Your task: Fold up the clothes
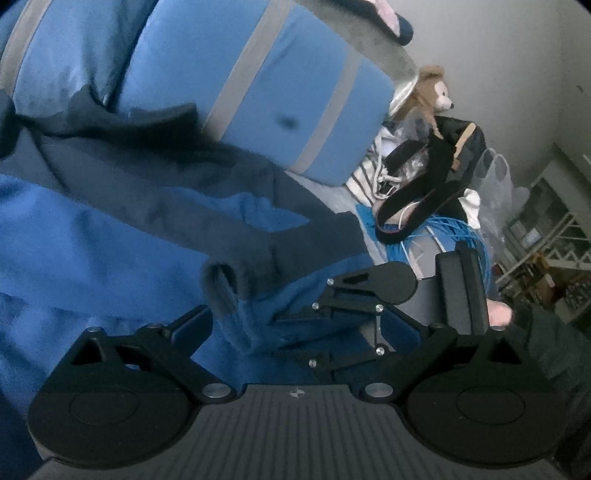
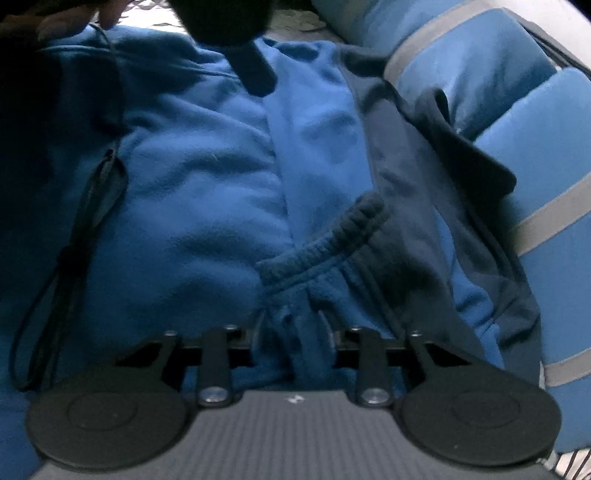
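A blue fleece jacket with dark navy panels (image 2: 207, 184) lies spread on the bed. Its ribbed navy cuff (image 2: 325, 240) sits just ahead of my right gripper (image 2: 293, 343), whose jaws are partly closed on bunched blue sleeve fabric. In the left wrist view the same jacket (image 1: 92, 251) fills the left side, with the cuff (image 1: 221, 288) near my left gripper (image 1: 317, 321). The left jaws stand wide apart and grip nothing. The right gripper (image 1: 373, 288) shows between them. A dark drawcord (image 2: 70, 258) runs down the jacket's left.
Light blue pillows with grey stripes (image 1: 295, 107) (image 2: 517, 110) lie beyond the jacket. A plush toy (image 1: 432, 96), a black bag (image 1: 436, 177), a blue cable coil (image 1: 443, 236) and shelving (image 1: 546, 236) stand at the right. A hand (image 2: 74, 18) is top left.
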The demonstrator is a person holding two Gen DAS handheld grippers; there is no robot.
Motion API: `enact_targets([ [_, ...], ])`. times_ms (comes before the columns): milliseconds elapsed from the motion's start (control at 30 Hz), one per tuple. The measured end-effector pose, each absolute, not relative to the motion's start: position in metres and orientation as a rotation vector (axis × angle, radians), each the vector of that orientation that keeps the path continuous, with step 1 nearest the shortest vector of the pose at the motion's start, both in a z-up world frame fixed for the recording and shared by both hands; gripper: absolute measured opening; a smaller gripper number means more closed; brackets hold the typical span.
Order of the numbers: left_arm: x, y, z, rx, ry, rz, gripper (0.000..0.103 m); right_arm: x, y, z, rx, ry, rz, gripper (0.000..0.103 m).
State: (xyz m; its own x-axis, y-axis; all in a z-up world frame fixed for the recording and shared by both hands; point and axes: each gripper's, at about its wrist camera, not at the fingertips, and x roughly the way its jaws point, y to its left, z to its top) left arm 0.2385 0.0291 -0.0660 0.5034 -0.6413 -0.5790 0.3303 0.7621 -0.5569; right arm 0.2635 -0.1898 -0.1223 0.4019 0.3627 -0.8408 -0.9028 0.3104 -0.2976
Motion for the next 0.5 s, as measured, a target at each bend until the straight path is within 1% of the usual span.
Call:
enact_targets([
  [33,0.239,0.028,-0.068,-0.404,0.864,-0.609,0.1,0.262,-0.189,-0.125,-0.877,0.751,0.939,0.016],
  [133,0.243,0.029,-0.072,-0.45,0.886,-0.61,0.1,0.252,-0.19,-0.129,-0.905,0.737,0.948,0.009],
  [233,0.248,0.031,-0.078,-0.526,0.924,-0.623,0.1,0.242,-0.19,-0.127,-0.934,0.691,0.924,0.007],
  [500,0.261,0.022,-0.105,-0.724,1.057,-0.633,0.1,0.22,-0.198,-0.088,-0.868,0.517,0.793,0.006],
])
